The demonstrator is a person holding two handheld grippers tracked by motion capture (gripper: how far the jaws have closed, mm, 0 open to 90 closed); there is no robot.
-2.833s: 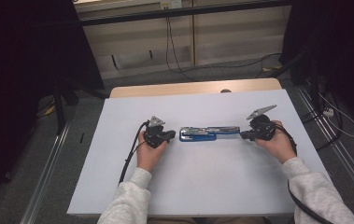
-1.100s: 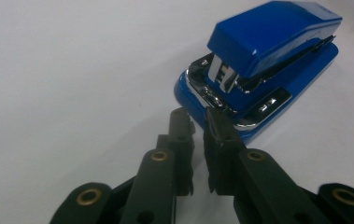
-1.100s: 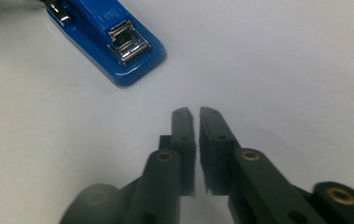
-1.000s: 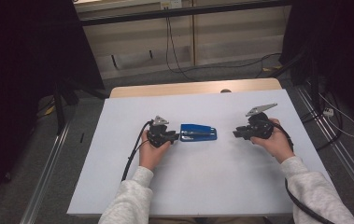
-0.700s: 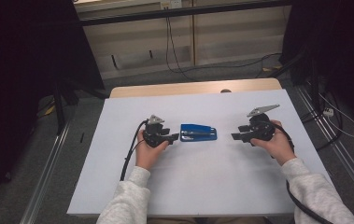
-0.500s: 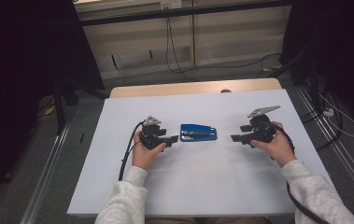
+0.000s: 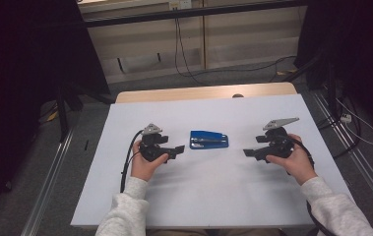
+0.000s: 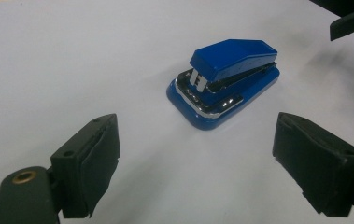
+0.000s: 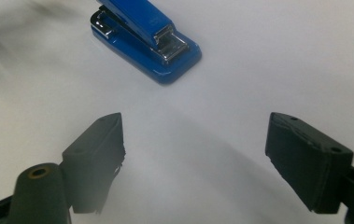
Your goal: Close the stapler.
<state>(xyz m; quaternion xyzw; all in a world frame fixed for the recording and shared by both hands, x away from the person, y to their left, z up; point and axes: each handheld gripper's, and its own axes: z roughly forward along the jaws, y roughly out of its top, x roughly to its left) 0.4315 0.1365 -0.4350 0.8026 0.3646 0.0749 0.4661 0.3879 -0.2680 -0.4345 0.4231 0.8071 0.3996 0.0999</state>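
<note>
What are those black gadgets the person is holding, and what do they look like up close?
They are two handheld tongs. The left tongs and right tongs are black, each topped by a grey three-cornered plate. A black cable trails from the left one. Up close, each ends in two chunky black blocks with flat faces, like this pad. The person wears light grey sleeves.

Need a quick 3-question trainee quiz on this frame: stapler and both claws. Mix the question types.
1. True or false: the left claw grips the blue stapler.
2. Which claw lies nearer the stapler in the high view? A) left B) right
3. Fill in: the stapler lies on the white table cover, ____ the two claws.

Key: 1 false, its jaws stand open and apart from the stapler. 2 A. 3 between.
</note>
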